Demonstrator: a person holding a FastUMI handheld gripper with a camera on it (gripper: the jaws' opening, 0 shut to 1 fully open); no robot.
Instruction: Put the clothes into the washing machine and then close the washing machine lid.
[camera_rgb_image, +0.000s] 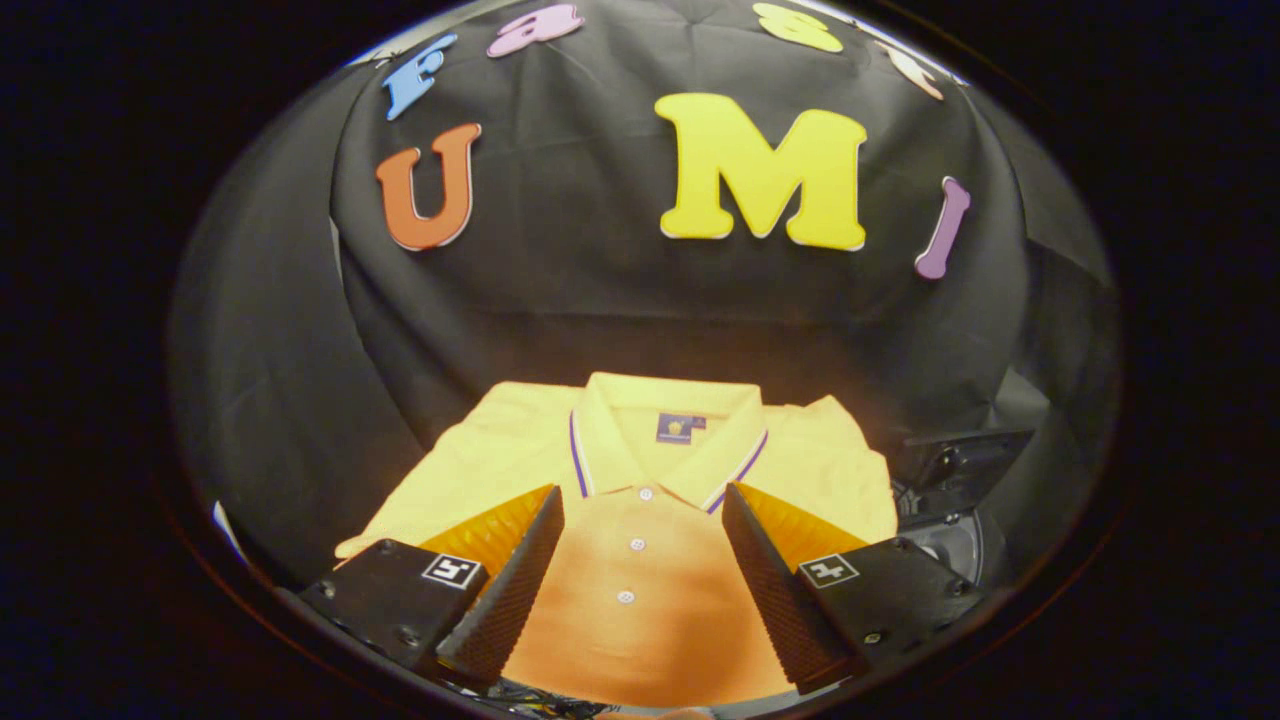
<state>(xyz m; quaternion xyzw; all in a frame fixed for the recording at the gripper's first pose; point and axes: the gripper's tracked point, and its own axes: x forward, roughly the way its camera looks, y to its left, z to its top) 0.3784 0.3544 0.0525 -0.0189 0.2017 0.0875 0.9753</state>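
Yellow polo shirt (640, 560) laid flat, front up, folded, collar at the far end and body running near toward the camera. Collar (665, 440) yellow with thin purple and white trim along its edges, spread open, small dark label (680, 427) inside the neck. Placket with three white buttons (637, 544) in a line down the middle, right between the fingers. Gripper (640, 510) above the shirt's chest, fingers spread wide, one on each side of the placket, tips near the two collar points. Nothing between the fingers but the shirt fabric beneath; contact with fabric cannot be told, no pinch visible. Left finger (505, 590) over the shirt's left chest, right finger (775, 590) over the right chest, both textured on the inner faces. Square black-and-white marker (452, 571) on the left finger block, matching marker (828, 571) on the right block. Shoulders and folded sleeves of the shirt reaching beyond the fingertips to left and right. Black cloth wall (600, 290) behind the shirt, draped, close past the collar. Dark machine part (955, 500) to the right of the shirt, just beside its right shoulder, with a round grey shape below it; too dark to tell what exactly. Support under the shirt hidden by the shirt.
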